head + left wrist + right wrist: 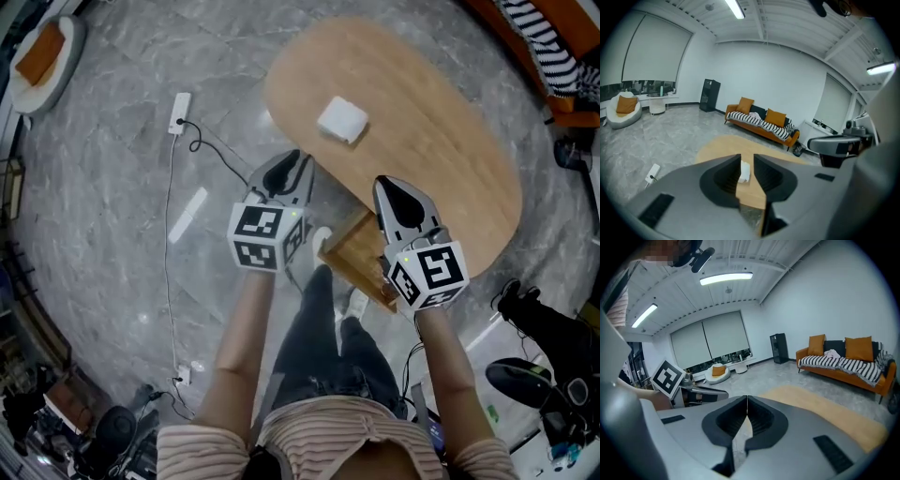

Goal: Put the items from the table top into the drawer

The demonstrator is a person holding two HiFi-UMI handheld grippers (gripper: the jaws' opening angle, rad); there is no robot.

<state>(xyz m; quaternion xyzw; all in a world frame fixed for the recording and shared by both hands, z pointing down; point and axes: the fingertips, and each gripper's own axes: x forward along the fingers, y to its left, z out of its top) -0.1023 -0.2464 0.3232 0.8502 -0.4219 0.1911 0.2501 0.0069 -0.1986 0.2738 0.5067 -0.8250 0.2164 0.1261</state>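
I see an oval wooden table (pixel 441 141) on a grey marble floor (pixel 112 141). A small white square item (pixel 342 120) lies on its top, well apart from the open drawer (pixel 361 251) at the near edge. My left gripper (pixel 291 167) has its jaws slightly parted and empty. My right gripper (pixel 396 190) is closed on nothing. An orange sofa (pixel 761 124) lines the far wall.

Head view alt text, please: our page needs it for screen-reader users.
Seen from above, a person holds an empty left claw and right claw at the near edge of an oval wooden table. A white item lies on it; an open drawer juts out by the right claw.
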